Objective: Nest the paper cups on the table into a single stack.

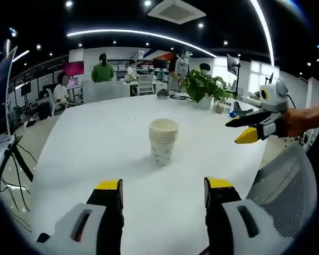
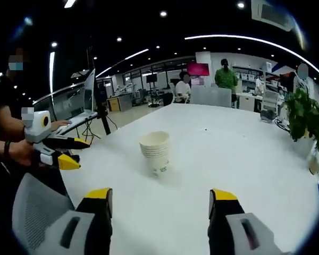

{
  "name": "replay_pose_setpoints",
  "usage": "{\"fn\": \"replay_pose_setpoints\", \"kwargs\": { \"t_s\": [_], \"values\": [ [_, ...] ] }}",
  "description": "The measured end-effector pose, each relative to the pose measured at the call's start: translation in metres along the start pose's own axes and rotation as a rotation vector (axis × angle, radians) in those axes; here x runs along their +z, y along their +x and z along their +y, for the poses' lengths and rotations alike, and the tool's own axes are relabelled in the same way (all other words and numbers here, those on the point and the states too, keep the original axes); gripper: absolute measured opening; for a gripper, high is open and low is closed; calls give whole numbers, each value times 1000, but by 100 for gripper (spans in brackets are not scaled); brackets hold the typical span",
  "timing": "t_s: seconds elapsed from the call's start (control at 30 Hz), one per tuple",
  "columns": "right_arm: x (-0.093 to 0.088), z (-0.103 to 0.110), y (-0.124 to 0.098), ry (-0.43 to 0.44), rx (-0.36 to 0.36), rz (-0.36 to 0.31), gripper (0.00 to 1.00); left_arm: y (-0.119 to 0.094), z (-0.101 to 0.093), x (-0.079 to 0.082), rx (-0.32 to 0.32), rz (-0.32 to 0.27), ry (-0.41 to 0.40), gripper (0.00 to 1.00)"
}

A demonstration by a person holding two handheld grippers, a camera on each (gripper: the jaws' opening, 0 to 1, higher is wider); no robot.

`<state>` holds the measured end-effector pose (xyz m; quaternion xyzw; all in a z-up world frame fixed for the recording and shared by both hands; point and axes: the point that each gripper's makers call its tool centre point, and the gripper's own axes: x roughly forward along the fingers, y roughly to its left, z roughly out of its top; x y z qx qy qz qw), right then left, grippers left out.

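The left hand-held gripper (image 1: 163,192) is held with its jaws spread wide, and nothing is gripped or touched between the yellow-tipped fingers. The right hand-held gripper (image 2: 162,201) is likewise held wide open and empty, its jaws parted above the bare table (image 2: 244,159).

A single stack of paper cups (image 1: 162,140) is seen standing upright on the white table, ahead of the left hand-held gripper and roughly centred between its jaws, well apart from the fingertips. From the right hand-held gripper the same stack is seen ahead and slightly left of centre, also clear of the jaws. Several rims are visible nested one inside another.

In the left gripper view, the right hand-held gripper is seen off to the right of the stack, raised above the table edge, held in a person's hand (image 1: 297,121). In the right gripper view, the left hand-held gripper is seen at the far left, beside a mesh chair back (image 2: 34,207).

A potted green plant (image 1: 203,86) stands at the far end of the table. An open-plan office is seen beyond, with desks, ceiling lights and several people, one in a green top (image 2: 225,77). A small printed mark is present low on the bottom cup, but it cannot be read.
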<state>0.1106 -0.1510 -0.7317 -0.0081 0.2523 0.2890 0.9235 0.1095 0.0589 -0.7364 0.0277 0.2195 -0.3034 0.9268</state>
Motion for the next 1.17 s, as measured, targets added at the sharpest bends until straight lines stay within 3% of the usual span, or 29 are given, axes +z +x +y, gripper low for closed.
{"fn": "replay_pose_setpoints", "kwargs": {
  "t_s": [0.43, 1.17],
  "values": [
    [-18, 7, -15, 40, -20, 8, 77, -6, -6, -5, -5, -2, -20, 61],
    [-28, 10, -20, 64, -37, 30, 77, -16, -8, -10, 4, 0, -49, 61]
  ]
}}
